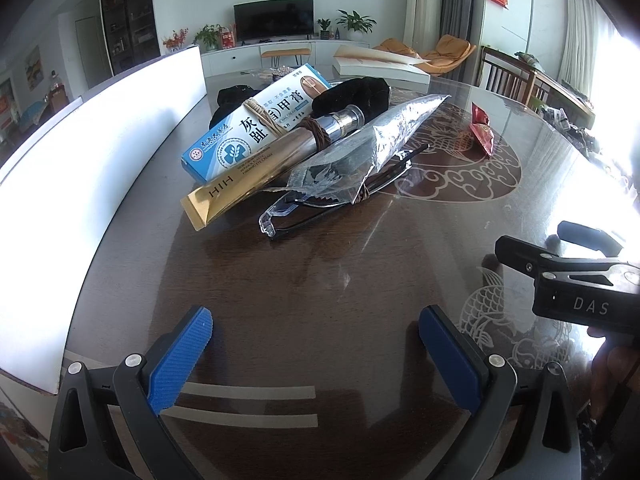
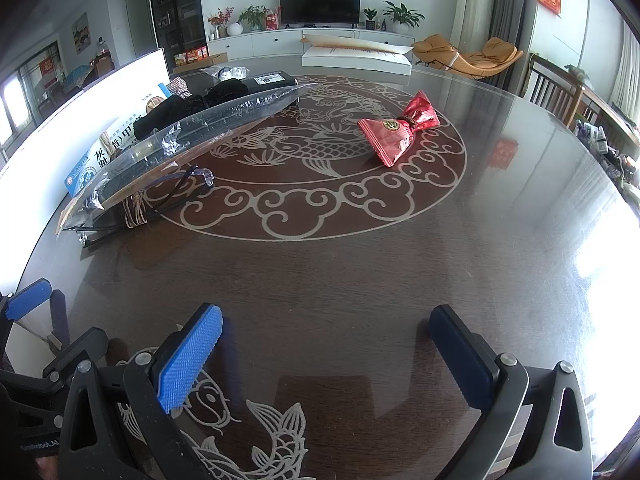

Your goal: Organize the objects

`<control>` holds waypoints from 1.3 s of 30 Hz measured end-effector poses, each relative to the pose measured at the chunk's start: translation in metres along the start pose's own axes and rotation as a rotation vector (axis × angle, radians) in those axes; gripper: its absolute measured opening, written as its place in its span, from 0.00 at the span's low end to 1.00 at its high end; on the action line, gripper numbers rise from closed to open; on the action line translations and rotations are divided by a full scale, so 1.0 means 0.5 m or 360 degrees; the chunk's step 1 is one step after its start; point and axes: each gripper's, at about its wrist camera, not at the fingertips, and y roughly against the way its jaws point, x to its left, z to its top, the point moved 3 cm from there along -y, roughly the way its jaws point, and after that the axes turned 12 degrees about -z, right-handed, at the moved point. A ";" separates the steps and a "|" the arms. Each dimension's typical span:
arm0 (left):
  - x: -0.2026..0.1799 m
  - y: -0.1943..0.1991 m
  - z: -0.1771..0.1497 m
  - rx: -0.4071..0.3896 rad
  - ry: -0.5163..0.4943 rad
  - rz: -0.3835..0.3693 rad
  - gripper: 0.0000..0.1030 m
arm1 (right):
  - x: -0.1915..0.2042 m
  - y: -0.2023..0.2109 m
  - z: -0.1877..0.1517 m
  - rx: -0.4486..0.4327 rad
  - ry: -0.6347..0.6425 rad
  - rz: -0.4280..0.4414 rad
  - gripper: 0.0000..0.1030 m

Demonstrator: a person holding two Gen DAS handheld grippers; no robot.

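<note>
Both tongs are held wide apart and empty above the dark round table (image 2: 360,260): the left gripper (image 1: 316,354) and the right gripper (image 2: 326,354). One pile is gathered at the table's left side, beside a white board (image 1: 100,152). In it are counted one blue-and-white box (image 1: 256,120), one gold tube (image 1: 244,184), one clear plastic sleeve (image 1: 376,136), one pair of glasses (image 1: 280,216) (partly covered) and black cloth (image 1: 352,94). One red candy packet (image 2: 396,132) lies well apart, alone on the inlaid medallion.

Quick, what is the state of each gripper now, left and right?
Left gripper: jaws open, holding nothing.
Right gripper: jaws open, holding nothing.
</note>
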 end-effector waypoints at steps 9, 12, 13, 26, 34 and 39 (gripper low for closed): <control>0.017 0.013 -0.013 0.0036 -0.0015 -0.0019 1.00 | 0.003 -0.001 0.002 -0.0005 0.0014 0.0011 1.00; 0.021 0.016 -0.016 0.0035 -0.0013 -0.0018 1.00 | 0.005 -0.002 0.004 -0.0008 0.0021 0.0017 1.00; 0.022 0.017 -0.017 0.0034 -0.0010 -0.0016 1.00 | 0.005 -0.003 0.004 -0.0009 0.0021 0.0018 1.00; 0.024 0.018 -0.018 0.0019 -0.0001 -0.0002 1.00 | -0.081 -0.028 0.095 0.0007 -0.0225 0.0122 1.00; 0.025 0.018 -0.018 0.0009 -0.0002 -0.0003 1.00 | -0.157 -0.202 0.293 0.0242 -0.0413 -0.0010 0.93; 0.026 0.018 -0.018 0.0005 -0.0004 -0.0004 1.00 | -0.109 -0.249 0.320 0.0282 -0.0294 -0.0075 0.72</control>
